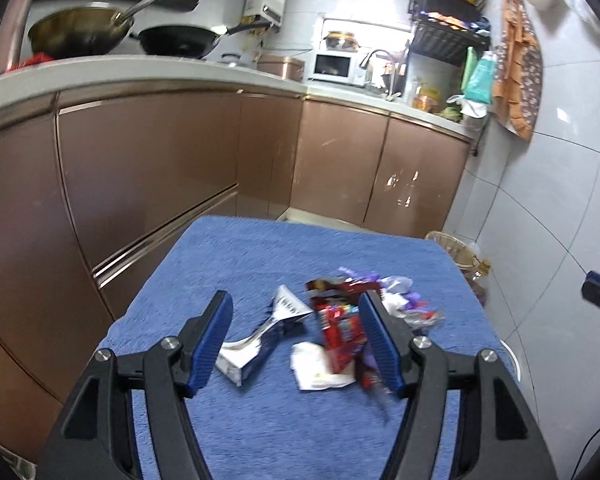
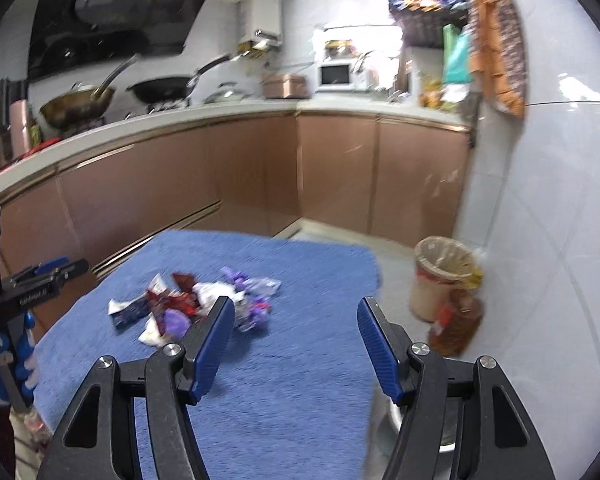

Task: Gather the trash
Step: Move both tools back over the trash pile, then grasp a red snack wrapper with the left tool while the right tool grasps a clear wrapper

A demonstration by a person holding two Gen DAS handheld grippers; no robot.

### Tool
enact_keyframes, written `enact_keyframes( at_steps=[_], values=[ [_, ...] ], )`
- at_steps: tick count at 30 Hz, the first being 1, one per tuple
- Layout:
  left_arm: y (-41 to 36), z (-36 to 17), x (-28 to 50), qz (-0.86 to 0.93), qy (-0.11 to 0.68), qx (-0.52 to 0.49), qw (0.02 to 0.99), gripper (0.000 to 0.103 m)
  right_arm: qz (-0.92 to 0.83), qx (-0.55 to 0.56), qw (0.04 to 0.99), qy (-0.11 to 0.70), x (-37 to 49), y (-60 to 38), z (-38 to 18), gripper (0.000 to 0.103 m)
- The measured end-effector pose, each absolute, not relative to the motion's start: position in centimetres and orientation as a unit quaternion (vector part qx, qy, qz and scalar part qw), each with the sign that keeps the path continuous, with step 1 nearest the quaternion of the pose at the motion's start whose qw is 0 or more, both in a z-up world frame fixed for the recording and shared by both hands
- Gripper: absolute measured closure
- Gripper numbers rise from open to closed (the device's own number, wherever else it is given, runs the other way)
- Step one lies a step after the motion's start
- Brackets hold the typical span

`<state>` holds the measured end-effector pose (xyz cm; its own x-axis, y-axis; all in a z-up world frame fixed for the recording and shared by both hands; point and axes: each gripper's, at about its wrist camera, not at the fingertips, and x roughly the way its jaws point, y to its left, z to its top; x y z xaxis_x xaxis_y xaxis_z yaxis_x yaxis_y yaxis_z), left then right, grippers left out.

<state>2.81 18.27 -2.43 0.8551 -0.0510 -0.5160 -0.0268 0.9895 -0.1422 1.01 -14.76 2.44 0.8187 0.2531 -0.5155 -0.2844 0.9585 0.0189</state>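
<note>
Both tools gape wide, holding nothing: left tool [image 1: 296,310], right tool [image 2: 296,314]. Wrapper pile [image 1: 340,320] sits mid-tabletop [image 1: 260,420] on blue cloth; print on the wrappers is too blurry to read. Lined bin [image 2: 440,276] on the floor nearby.

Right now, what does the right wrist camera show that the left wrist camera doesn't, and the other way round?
Only the right wrist view shows the whole lined trash bin on the floor against the wall, an amber oil bottle beside it, and the range hood. Only the left wrist view shows the red wrapper up close, framed by the open left gripper. Both show the wrapper pile on the blue towel, the woks and the microwave. The right gripper is open and empty.
</note>
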Motion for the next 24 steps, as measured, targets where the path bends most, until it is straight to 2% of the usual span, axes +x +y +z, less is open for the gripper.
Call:
enact_keyframes(
  at_steps=[10,15,22,24],
  values=[
    [14.5,-7.5,7.2,-0.095,0.332,-0.056,0.937,0.042,0.21,-0.067,0.918,0.33,6.5,-9.5,-2.8,0.042],
    [13.1,-8.8,9.8,-0.114,0.347,-0.06,0.929,0.055,0.234,-0.075,0.901,0.357,8.8,-8.3,-4.9,0.042],
    [12.1,-10.6,11.6,-0.125,0.372,-0.054,0.918,0.068,0.271,-0.094,0.881,0.376,11.8,-5.9,-7.1,0.042],
    [12.4,-11.0,12.0,-0.125,0.378,-0.06,0.915,0.075,0.277,-0.099,0.875,0.385,12.8,-5.2,-8.1,0.042]
  ],
)
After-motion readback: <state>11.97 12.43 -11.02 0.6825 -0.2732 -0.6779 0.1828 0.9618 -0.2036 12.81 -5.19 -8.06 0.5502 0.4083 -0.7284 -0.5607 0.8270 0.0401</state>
